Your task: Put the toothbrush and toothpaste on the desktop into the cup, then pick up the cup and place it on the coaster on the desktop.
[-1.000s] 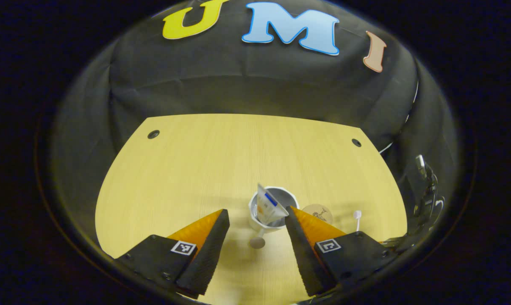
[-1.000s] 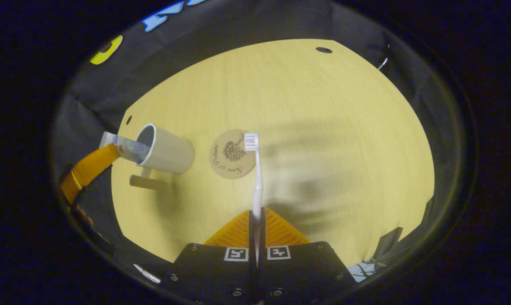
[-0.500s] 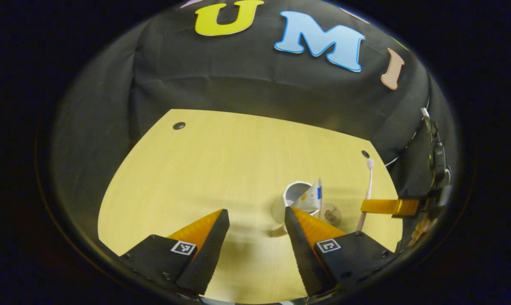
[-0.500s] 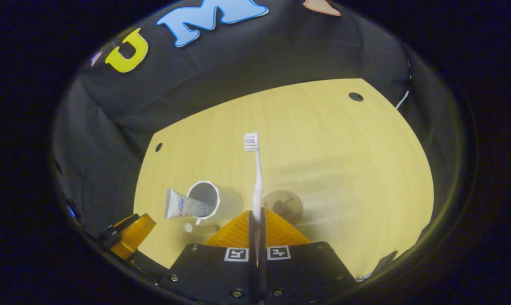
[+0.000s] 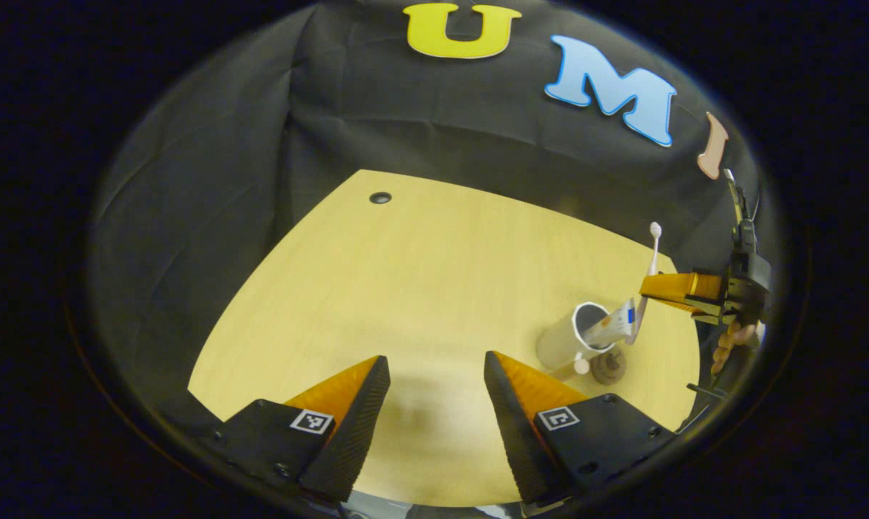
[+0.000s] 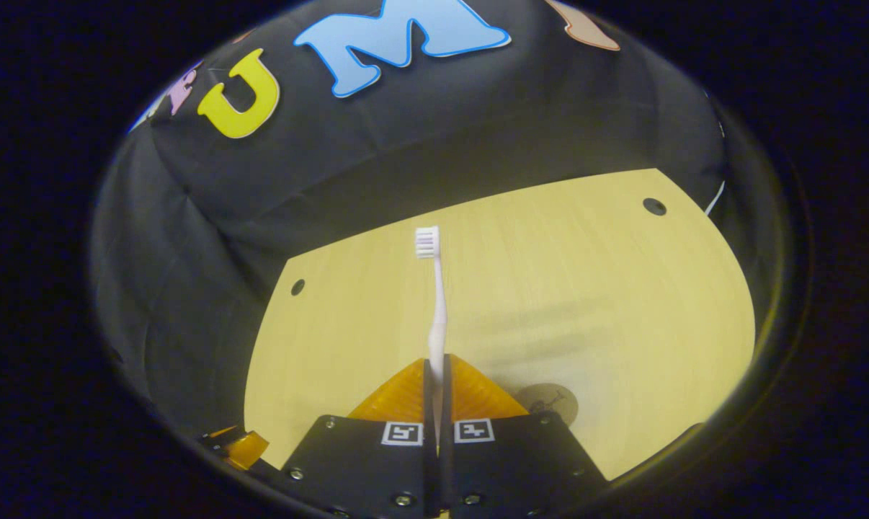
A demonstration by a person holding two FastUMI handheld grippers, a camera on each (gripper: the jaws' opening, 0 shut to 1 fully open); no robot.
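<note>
The bench lies bare across its left half. The cup, holding the toothpaste, stands near its right edge beside the coaster. The left gripper has fingers spread; the right gripper fingers pinch the toothbrush.

No legible words or numbers.

Left gripper: one square black-and-white coded tag on each finger base, left tag, right tag; pattern only, no characters.

Right gripper: same kind of tag pair, one on either side of the toothbrush handle.

Toothpaste in the cup: blue print on the tube, too small to read.

Coaster, near right: dark printed motif, lettering unreadable.
</note>
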